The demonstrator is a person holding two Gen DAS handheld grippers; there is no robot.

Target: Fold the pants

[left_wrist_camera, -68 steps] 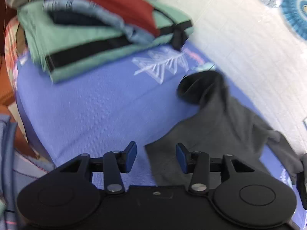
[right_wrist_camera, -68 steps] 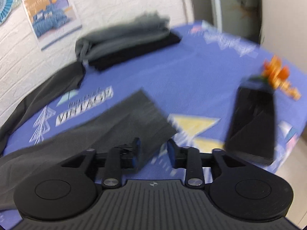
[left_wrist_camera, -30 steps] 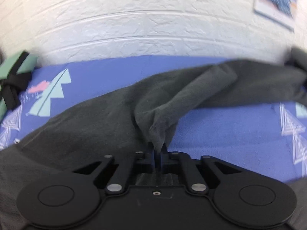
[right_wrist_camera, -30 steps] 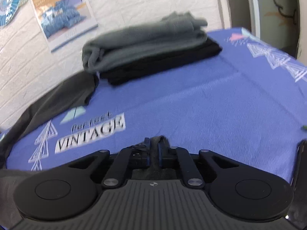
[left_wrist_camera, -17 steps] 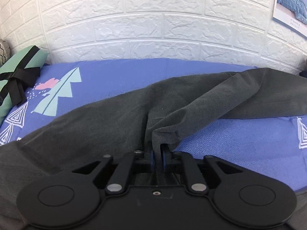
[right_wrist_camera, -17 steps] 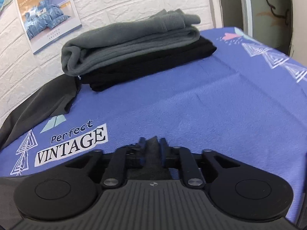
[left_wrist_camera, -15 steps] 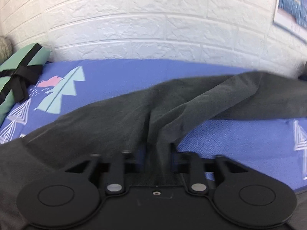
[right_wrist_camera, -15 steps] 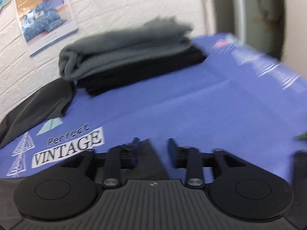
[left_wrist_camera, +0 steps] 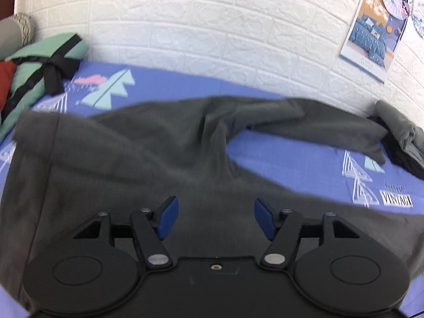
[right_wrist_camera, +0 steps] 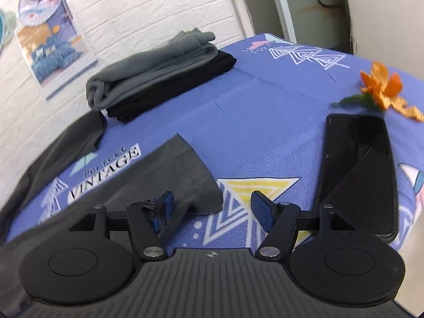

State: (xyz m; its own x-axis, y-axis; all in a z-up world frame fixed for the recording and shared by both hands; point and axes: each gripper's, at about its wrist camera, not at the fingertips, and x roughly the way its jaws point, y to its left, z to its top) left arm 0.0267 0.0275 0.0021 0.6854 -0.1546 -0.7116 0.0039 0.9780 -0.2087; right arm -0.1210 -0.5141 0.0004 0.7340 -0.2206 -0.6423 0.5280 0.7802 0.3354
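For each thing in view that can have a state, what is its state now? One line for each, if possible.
Dark grey pants: spread flat, unfolded, legs apart.
Left gripper: fingers opening, pressing nothing; pants lie beneath.
Right gripper: fingers opening, pressing nothing; pant-leg hem by its left finger.
Grey garment: folded, on top of a folded black garment.
Phone: screen dark, lying flat.
Green garment: folded, tied with a black band.

Dark grey matt cloth pants (left_wrist_camera: 148, 159) lie under the jaws on a blue woven printed bedsheet (right_wrist_camera: 265, 122). Right of them, a glossy black smooth phone (right_wrist_camera: 357, 169); beyond, a fleecy grey folded garment (right_wrist_camera: 153, 71).
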